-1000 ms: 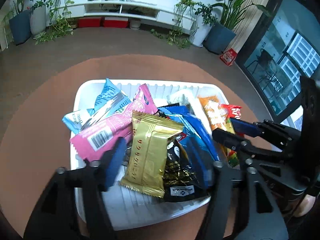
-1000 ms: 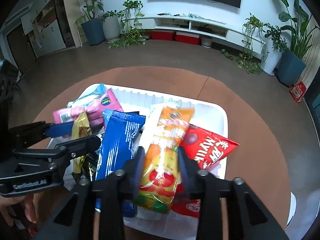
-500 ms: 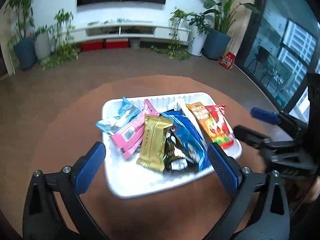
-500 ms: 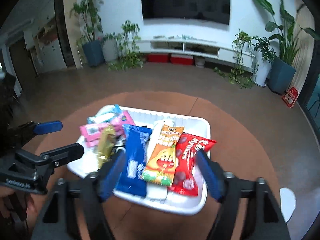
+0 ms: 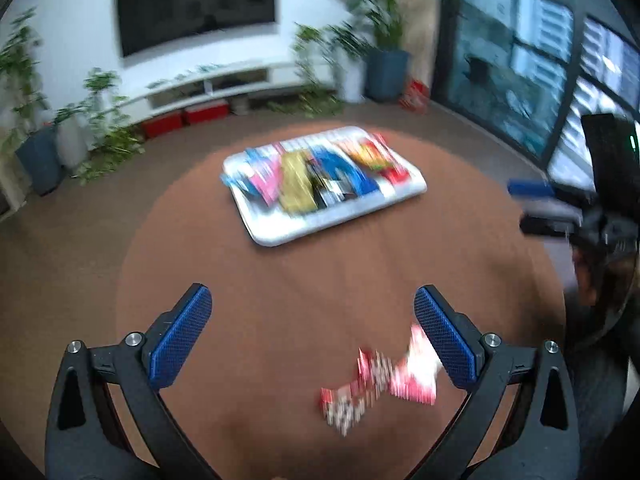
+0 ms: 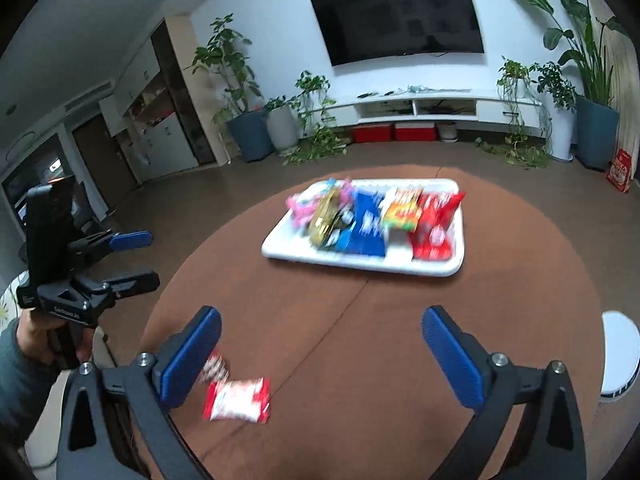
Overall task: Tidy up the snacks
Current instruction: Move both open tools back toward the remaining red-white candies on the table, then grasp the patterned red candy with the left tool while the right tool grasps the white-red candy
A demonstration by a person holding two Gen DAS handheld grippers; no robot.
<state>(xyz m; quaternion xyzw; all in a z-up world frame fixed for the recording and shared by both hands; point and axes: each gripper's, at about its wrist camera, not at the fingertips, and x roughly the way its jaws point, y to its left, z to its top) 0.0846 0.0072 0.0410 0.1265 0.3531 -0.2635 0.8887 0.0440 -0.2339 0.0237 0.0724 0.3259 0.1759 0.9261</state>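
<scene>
Evidently the sorting was near its end: both the left gripper [image 5: 308, 336] and right gripper [image 6: 322, 354] hung spread wide and empty, well back from the white rectangular tray [image 6: 280, 248] of bright snack packets. Just beside their fingertips lay a red-and-white packet [image 6: 237, 399] on the brown round table [image 6: 380, 320]; picking it up probably came next.

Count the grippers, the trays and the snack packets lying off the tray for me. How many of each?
Grippers: 2, the left gripper and the right gripper, both open
White tray: 1
Red-and-white packets loose on the table: 2, one in full view and one partly behind a finger
Total: 5
</scene>
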